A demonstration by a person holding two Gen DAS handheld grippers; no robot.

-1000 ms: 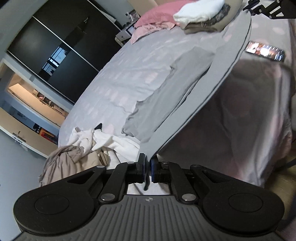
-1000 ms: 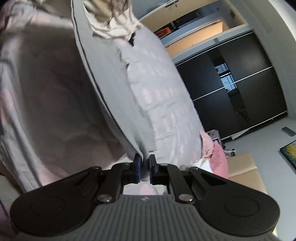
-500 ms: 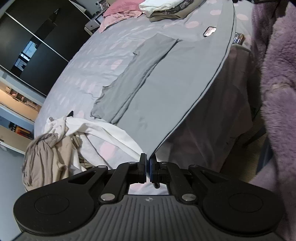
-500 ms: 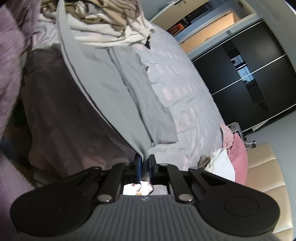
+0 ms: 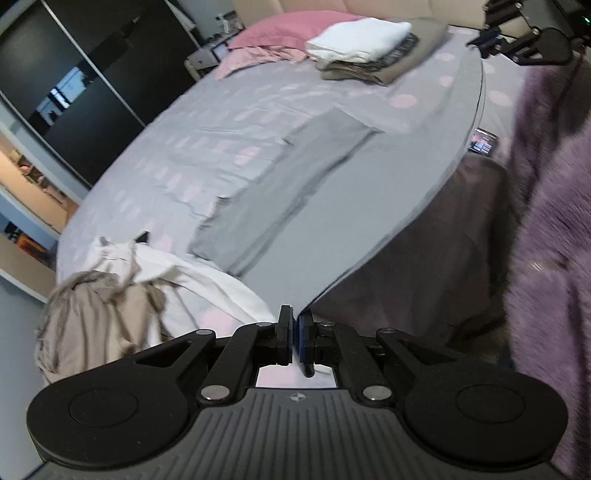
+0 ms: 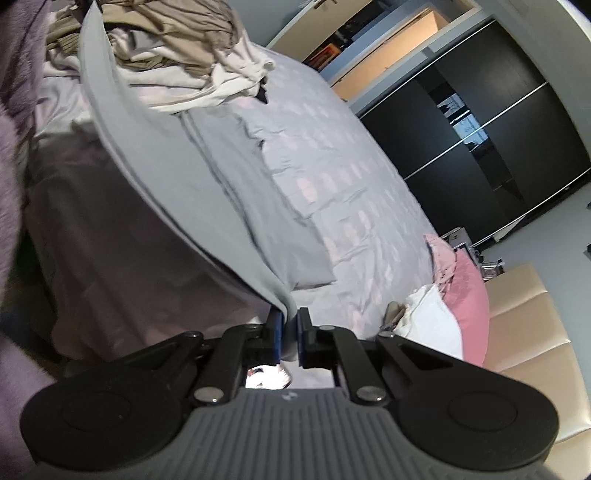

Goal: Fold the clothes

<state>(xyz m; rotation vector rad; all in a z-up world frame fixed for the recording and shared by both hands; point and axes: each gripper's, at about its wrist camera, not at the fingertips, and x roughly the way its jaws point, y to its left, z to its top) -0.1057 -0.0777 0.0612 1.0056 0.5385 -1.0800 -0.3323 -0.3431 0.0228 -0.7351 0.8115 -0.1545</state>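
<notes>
A grey garment (image 5: 332, 192) is stretched over the near side of the bed, its far part lying on the cover and its near edge raised. My left gripper (image 5: 294, 334) is shut on one corner of that edge. My right gripper (image 6: 290, 334) is shut on the opposite corner of the grey garment (image 6: 221, 206). The right gripper (image 5: 517, 37) also shows at the top right of the left wrist view. A folded strip of the garment lies flat along the bed's middle.
A heap of beige and white unfolded clothes (image 5: 110, 295) lies at one end of the bed. A folded stack (image 5: 362, 44) and a pink pillow (image 5: 288, 29) sit near the headboard. A phone (image 5: 484, 142) rests by a purple fleece sleeve (image 5: 546, 258). Dark wardrobe doors (image 6: 480, 140) stand beyond.
Both grippers have risen and tilted, keeping hold of the garment's corners. The held edge has lifted so more of the bed's top and the folded stack shows. The purple sleeve has come into view.
</notes>
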